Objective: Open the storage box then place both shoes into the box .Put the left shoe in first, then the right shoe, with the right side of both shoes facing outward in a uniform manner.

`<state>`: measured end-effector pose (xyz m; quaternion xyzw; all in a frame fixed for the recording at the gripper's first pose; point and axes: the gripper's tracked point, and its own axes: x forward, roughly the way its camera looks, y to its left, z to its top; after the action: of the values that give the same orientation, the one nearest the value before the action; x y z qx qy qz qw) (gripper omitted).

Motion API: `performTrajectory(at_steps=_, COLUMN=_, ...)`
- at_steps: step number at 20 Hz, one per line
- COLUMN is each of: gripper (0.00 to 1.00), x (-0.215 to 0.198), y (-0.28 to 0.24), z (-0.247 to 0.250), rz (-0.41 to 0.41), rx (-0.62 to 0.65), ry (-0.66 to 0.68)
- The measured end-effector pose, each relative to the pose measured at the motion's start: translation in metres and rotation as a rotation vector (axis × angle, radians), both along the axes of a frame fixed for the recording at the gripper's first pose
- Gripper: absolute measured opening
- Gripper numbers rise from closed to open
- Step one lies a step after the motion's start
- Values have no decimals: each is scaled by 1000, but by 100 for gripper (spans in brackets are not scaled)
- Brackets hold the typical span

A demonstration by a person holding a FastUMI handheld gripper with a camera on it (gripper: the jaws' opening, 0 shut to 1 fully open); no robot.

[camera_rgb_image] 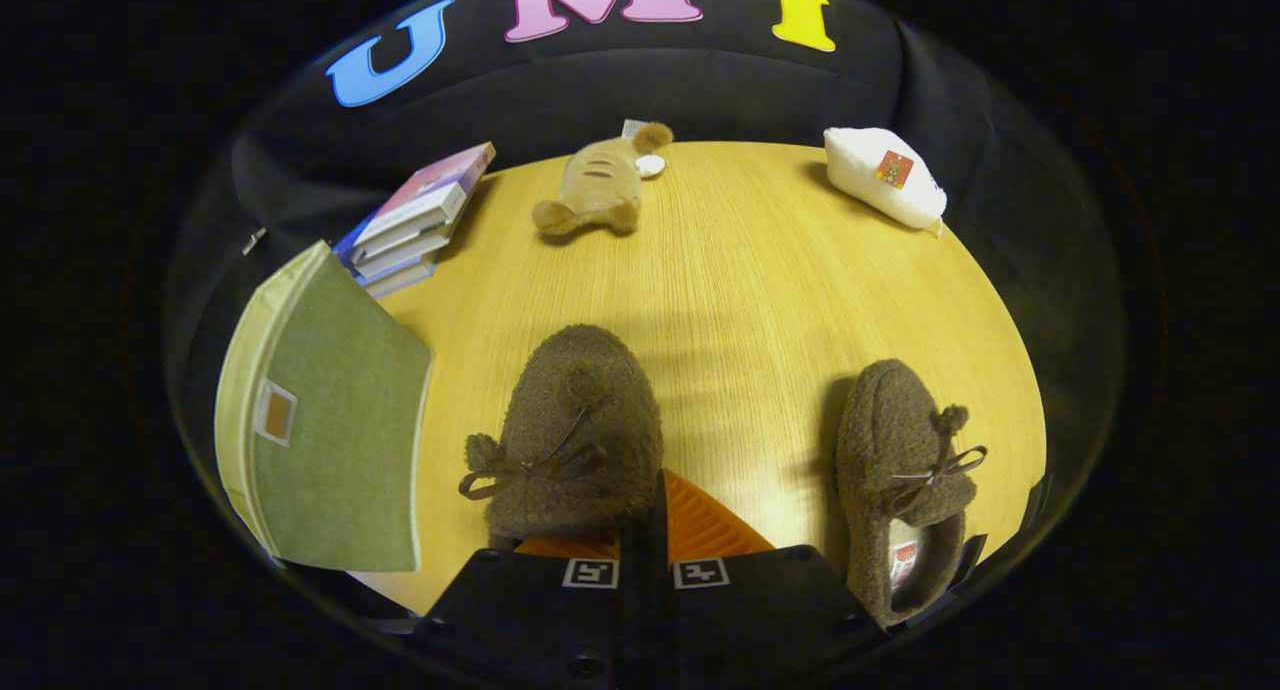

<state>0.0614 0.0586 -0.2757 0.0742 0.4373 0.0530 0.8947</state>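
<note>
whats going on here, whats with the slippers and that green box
A person is working a handheld gripper over a round wooden table. Its fingers look closed together, right against the heel of one fuzzy brown slipper; whether they pinch it is unclear. The second slipper lies apart on the other side. The green storage box, beside a stack of books, still has its lid shut, so neither shoe is in yet.

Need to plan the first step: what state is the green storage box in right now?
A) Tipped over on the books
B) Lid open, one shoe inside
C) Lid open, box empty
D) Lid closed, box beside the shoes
D: the green storage box has its lid down, beside the left of the two fuzzy shoes, and the second shoe also sits on the table; the tongs look closed, holding nothing.
</note>
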Motion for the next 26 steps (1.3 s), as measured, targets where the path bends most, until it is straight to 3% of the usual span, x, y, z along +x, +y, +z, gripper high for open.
performTrajectory(at_steps=6, gripper=5, x=11, y=38, z=124, rz=-27, rx=135, ry=-73)
performTrajectory(at_steps=12, gripper=5, x=15, y=147, z=200, rz=85, rx=221, ry=-133)
performTrajectory(at_steps=19, gripper=5, x=7, y=252, z=169, rz=164, rx=182, ry=-70)
performTrajectory(at_steps=26, gripper=8, x=11, y=305, z=98, rz=118, rx=107, ry=11)
